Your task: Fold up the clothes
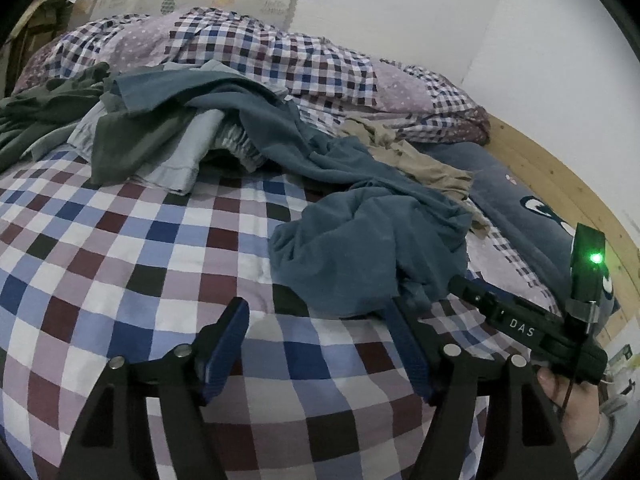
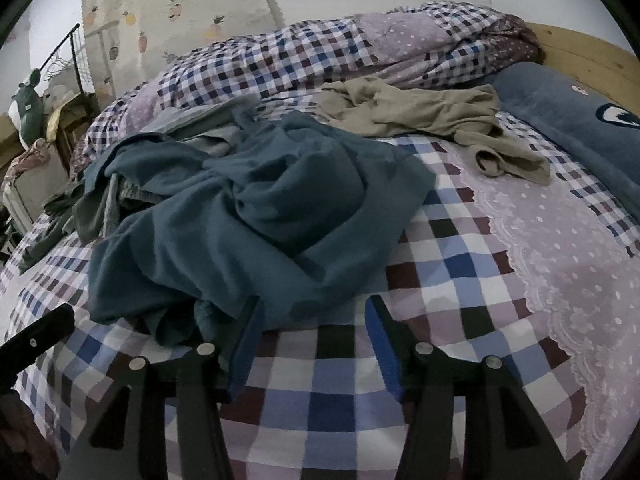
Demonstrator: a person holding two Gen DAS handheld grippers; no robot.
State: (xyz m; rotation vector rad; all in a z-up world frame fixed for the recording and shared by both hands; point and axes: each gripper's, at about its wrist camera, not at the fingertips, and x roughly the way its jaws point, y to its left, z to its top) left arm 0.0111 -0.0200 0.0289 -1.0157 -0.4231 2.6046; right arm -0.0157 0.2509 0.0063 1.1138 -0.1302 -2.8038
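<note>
Your left gripper point(image 1: 320, 312) hangs nearest over the checked bedsheet point(image 1: 132, 248) with its blue-padded jaws spread and only bare sheet between them; its right finger sits just beside the near edge of the teal garment point(image 1: 368, 236), and whether it touches the cloth you cannot tell. To its right, your right gripper point(image 2: 314, 308) is also spread, its left finger point(image 2: 248, 332) at the near hem of the same teal garment point(image 2: 248, 216), pinching nothing. In the left wrist view that tool's black body shows a green light point(image 1: 596, 258), with your hand point(image 1: 572, 408) wrapped around its handle. The teal garment lies crumpled in the middle of the bed. Further left is a heap of grey and dark green clothes point(image 1: 132, 132); further right, a beige garment point(image 2: 424, 116) lies rumpled. Beyond, a checked quilt point(image 2: 328, 56) is bunched along the far side, with a dark blue pillow point(image 2: 580, 120) at the right by the wooden bed frame point(image 2: 580, 44).
</note>
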